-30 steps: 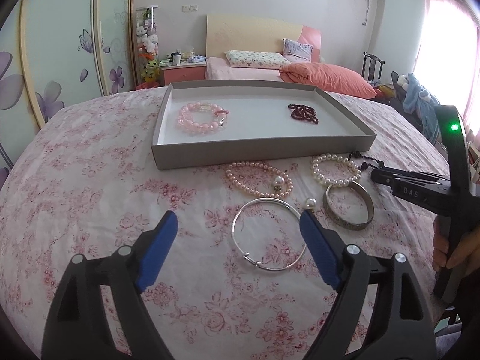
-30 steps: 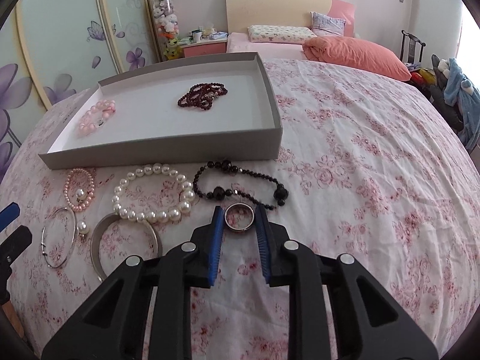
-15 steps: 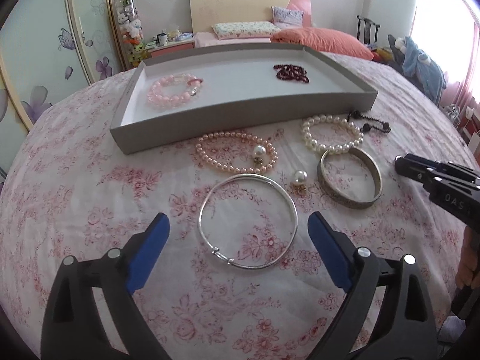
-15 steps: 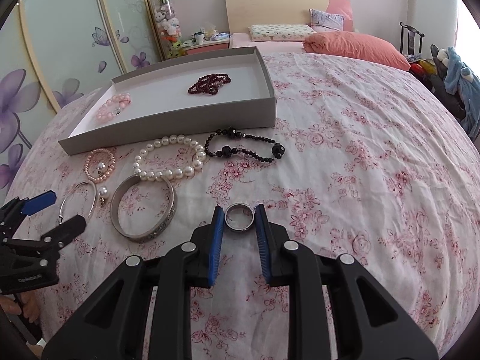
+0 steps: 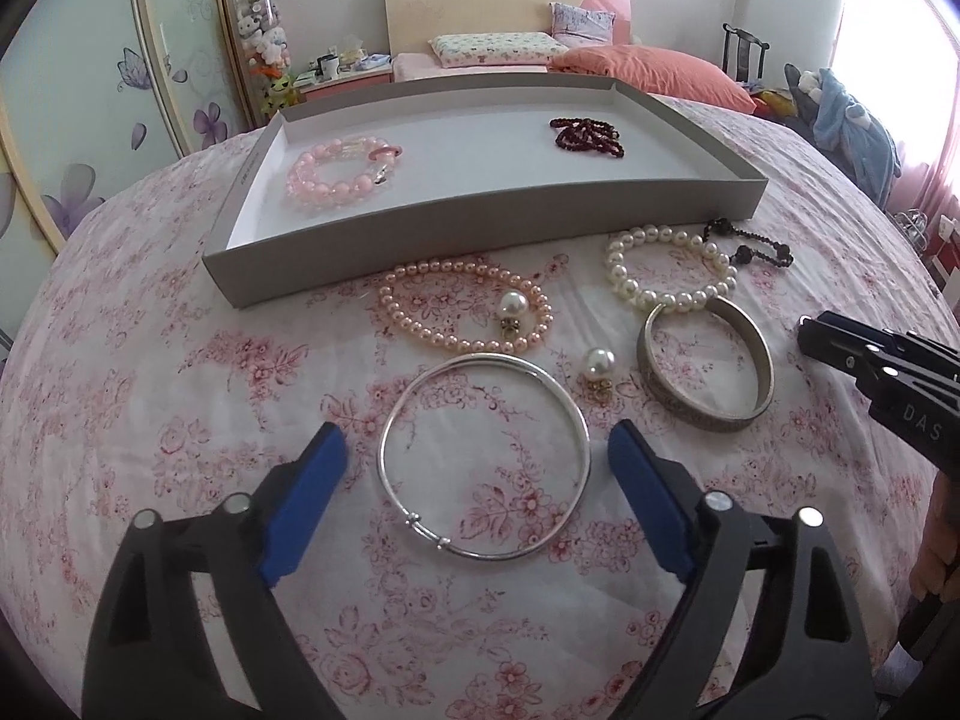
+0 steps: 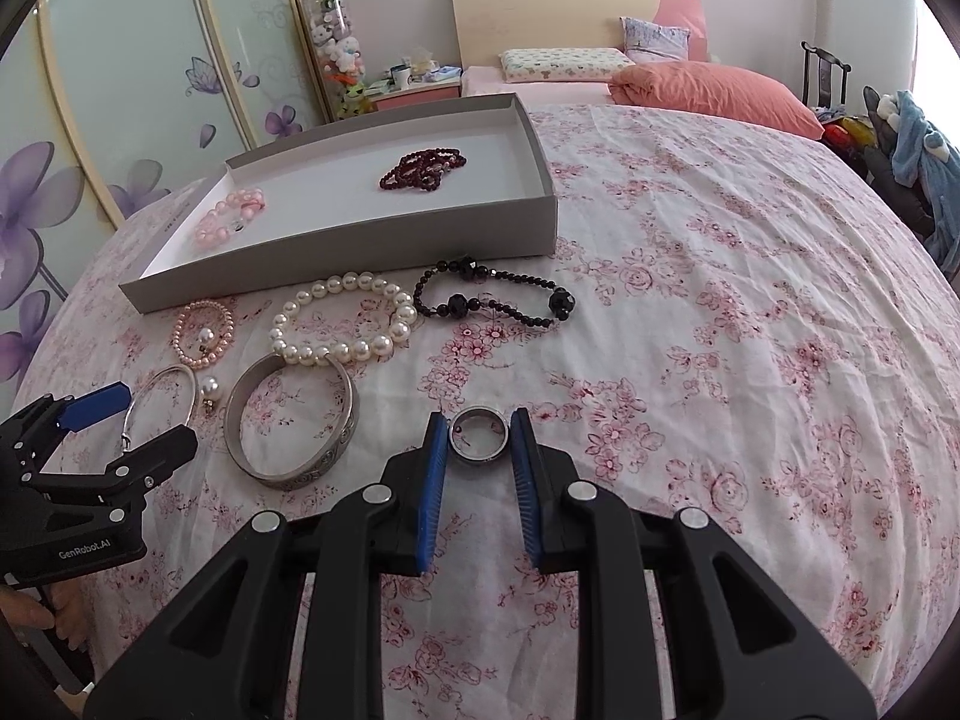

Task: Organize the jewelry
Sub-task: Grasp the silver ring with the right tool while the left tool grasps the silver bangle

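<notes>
Two grippers are working the bed: the right gripper [image 6: 479, 441] is clamping a silver ring [image 6: 478, 434], while the left gripper's [image 5: 477, 474] fingers are closing around the thin silver bangle [image 5: 485, 456], not yet touching. Next, each piece probably needs lifting into the grey tray [image 5: 480, 240] beyond.

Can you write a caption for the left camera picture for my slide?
Left gripper, fingers closing around a thin silver bangle on the flowery bedspread.

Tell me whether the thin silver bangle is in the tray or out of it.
Out. The thin silver bangle lies flat on the floral bedspread, in front of the grey tray.
</notes>
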Available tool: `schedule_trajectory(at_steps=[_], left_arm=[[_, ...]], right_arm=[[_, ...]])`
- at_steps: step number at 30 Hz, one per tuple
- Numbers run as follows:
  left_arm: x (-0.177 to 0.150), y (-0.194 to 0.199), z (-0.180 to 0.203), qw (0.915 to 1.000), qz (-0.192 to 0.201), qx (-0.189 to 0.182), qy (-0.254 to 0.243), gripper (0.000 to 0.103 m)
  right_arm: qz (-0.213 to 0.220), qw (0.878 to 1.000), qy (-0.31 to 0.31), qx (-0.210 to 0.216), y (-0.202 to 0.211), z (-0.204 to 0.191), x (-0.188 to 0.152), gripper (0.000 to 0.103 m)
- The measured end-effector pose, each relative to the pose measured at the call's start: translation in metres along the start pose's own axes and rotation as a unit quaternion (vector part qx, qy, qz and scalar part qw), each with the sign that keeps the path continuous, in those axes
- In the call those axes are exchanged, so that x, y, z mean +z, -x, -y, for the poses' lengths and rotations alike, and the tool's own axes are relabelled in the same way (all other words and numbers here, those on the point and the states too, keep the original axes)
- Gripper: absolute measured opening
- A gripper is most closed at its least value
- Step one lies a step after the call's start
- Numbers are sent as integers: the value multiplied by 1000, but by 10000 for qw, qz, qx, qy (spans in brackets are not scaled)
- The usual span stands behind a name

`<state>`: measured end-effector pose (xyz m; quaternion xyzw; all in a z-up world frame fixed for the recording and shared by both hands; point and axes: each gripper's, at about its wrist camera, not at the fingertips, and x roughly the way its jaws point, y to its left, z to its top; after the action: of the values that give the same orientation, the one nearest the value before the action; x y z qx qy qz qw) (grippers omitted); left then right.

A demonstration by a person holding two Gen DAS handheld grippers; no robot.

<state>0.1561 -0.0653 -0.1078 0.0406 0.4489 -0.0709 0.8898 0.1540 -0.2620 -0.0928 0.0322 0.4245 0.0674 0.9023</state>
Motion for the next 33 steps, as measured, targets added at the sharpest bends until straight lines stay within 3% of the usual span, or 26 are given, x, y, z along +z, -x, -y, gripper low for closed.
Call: schedule_trajectory(at_steps=[2,8,12,14,15,33], left_arm=[[0,3,1,10000,55,-10,-1,68],[1,2,2,10000,57,10,-16,70],[2,0,1,10000,8,2,-20,79],[2,0,1,10000,13,-22,-33,77],[2,0,1,10000,31,-37,-46,68],[-11,22,-48,9979,187,178,599,68]], right_arm=[[-2,10000,10,2,0,-2,0,23],[-4,10000,15,6,0,-4,1,23],[-6,10000,18,12,-1,-7,1,23],[-5,10000,18,13,-1,-6,1,23],[-4,10000,16,15,-1,-7,1,23],[111,9996,121,231,7,-20,0,23]])
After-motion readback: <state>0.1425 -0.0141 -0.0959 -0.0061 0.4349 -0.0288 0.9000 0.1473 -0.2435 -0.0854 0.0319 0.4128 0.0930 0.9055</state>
